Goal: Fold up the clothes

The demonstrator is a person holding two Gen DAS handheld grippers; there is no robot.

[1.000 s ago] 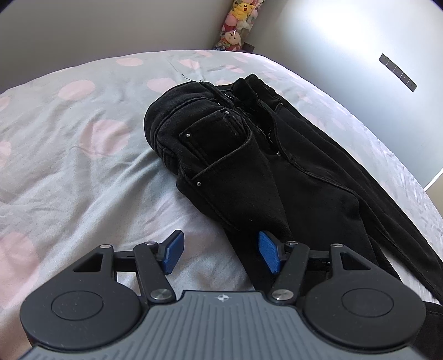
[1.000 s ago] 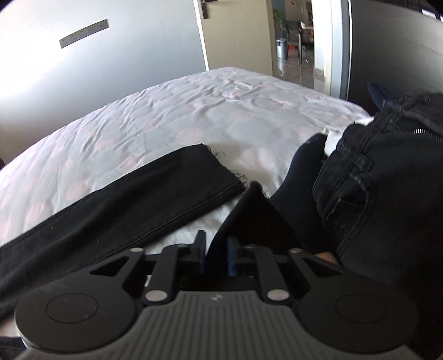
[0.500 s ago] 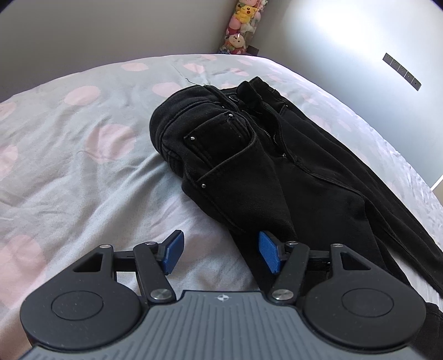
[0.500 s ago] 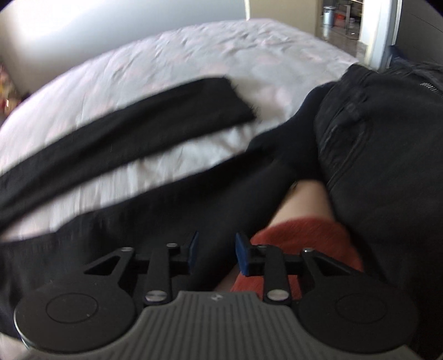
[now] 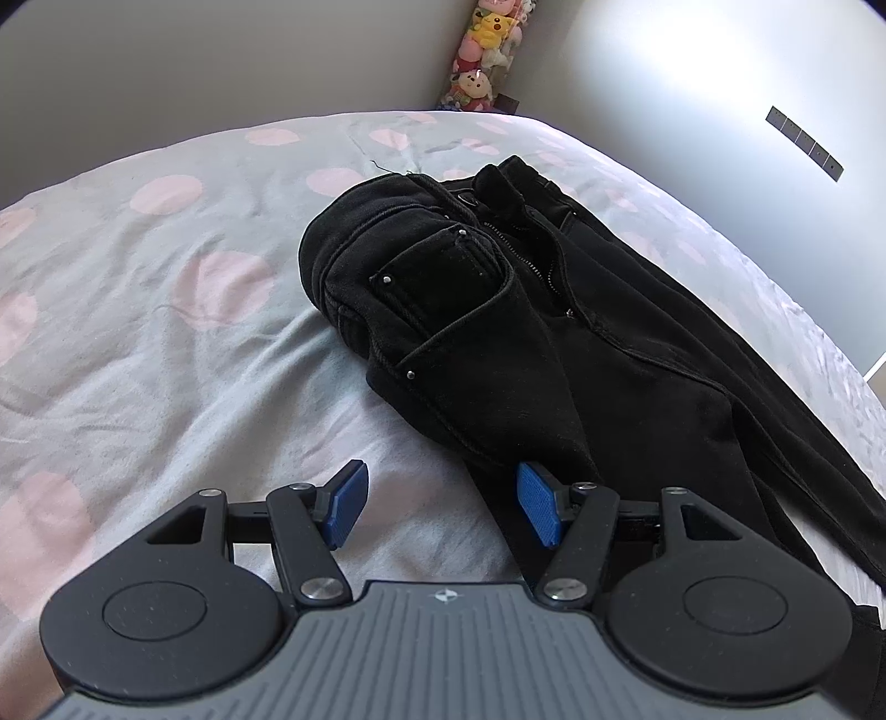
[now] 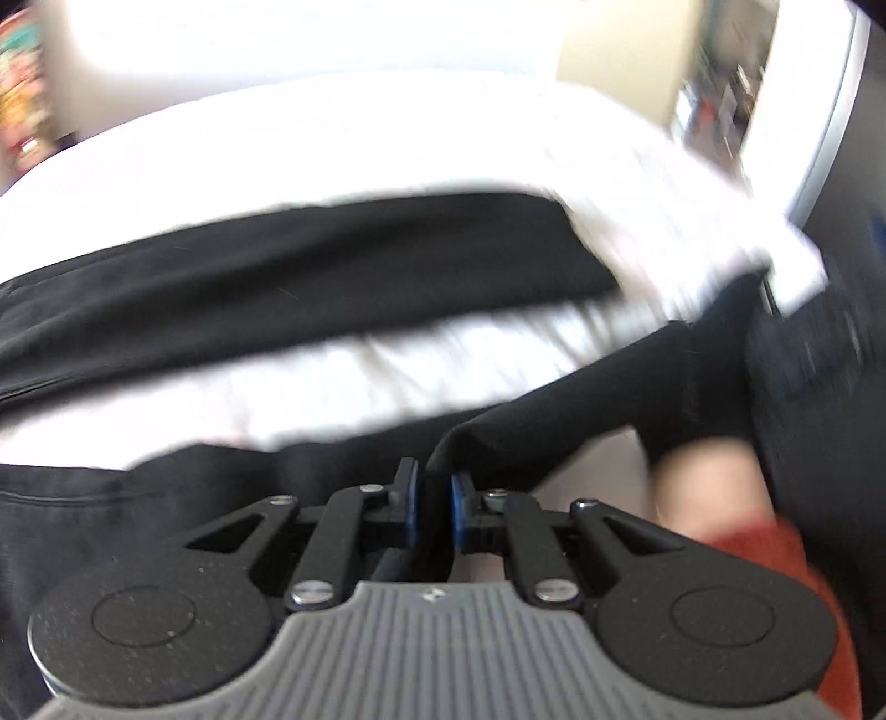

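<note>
Black jeans (image 5: pixel 498 332) lie on the pink-spotted sheet (image 5: pixel 166 332), waist end bunched at the far side, legs running toward the lower right. My left gripper (image 5: pixel 437 504) hovers open just short of them; its right pad (image 5: pixel 540 512) is over the near leg's edge and nothing sits between the pads. The right wrist view is blurred. There my right gripper (image 6: pixel 434 495) is closing its jaws on a raised fold of the near black leg (image 6: pixel 581 421), with cloth pinched between the pads. The other leg (image 6: pixel 310 271) lies flat across the bed behind.
A person's bare skin (image 6: pixel 714 482) and red cloth (image 6: pixel 775 559) sit just right of the right gripper, with more dark denim (image 6: pixel 819 387) beyond. Plush toys (image 5: pixel 487 50) stand in the room corner. The bed edge drops off at the right.
The right gripper let its cloth go, swung left and down with a roll, and has shut on a fold of the near leg. The left gripper has stayed where it was, open.
</note>
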